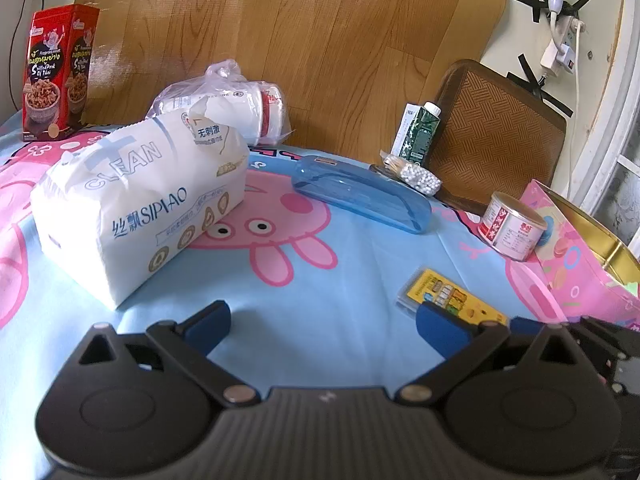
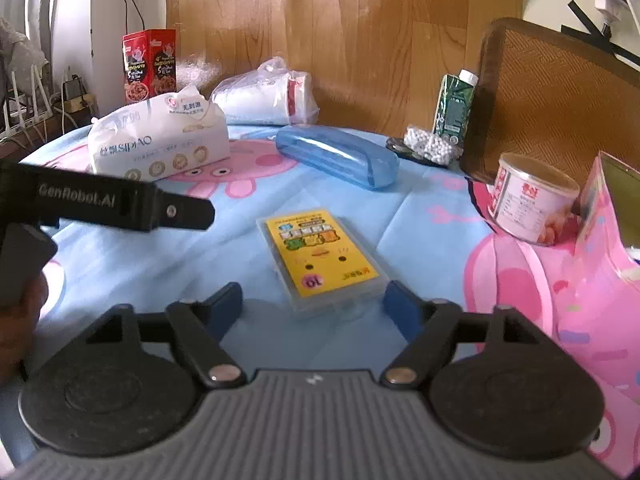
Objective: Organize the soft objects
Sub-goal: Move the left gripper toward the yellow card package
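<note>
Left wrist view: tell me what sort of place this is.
Probably a lived-in home room: a cartoon pig cloth covers the table, household goods like a tissue pack and food can sit on it, a woven-back chair beside.

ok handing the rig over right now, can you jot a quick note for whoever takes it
Left gripper: open, holding nothing, low over the tablecloth in front of the tissue pack.
Right gripper: open, holding nothing, with the yellow card box just ahead of its fingertips.
Soft things: the tissue pack lies at the left; the bagged paper cups lie behind it by the wall.
Done: nothing gripped yet, as far as can be seen.
Left: pick up and sort the soft things, probably the tissue pack first.
</note>
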The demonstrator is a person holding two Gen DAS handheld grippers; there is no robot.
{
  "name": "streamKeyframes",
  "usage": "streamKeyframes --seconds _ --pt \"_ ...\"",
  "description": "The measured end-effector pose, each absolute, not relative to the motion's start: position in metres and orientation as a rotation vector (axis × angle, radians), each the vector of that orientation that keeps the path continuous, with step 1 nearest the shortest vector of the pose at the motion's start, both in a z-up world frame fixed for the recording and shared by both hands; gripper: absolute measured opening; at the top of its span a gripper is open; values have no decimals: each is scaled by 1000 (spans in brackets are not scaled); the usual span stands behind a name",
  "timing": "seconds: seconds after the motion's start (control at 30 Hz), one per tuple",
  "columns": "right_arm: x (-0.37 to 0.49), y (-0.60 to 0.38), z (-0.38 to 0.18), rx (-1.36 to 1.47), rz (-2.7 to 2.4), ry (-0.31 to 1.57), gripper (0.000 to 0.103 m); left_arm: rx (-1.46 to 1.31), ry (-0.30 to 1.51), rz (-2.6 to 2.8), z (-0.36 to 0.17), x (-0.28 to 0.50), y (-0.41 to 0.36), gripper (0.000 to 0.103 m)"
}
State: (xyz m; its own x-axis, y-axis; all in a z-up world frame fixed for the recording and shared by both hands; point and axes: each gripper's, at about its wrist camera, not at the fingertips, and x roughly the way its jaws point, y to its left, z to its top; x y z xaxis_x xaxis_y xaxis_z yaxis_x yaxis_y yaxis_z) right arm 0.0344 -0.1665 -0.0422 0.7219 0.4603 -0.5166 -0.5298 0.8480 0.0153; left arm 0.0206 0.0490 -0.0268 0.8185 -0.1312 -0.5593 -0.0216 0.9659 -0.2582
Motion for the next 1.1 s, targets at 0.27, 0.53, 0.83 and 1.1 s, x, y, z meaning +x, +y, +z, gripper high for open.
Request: streamKeyframes --seconds 0.27,0.53,0.83,1.1 --pt "29 -170 -42 -118 519 504 43 -243 617 -56 -26 21 48 102" --pt "28 -170 -42 -97 543 510 53 -242 618 -57 -26 21 48 102" --pt "36 -173 -41 -60 542 538 81 -257 615 -69 -26 20 51 103" --pt "49 -155 -40 -129 578 536 64 -275 611 -79 -25 20 54 103"
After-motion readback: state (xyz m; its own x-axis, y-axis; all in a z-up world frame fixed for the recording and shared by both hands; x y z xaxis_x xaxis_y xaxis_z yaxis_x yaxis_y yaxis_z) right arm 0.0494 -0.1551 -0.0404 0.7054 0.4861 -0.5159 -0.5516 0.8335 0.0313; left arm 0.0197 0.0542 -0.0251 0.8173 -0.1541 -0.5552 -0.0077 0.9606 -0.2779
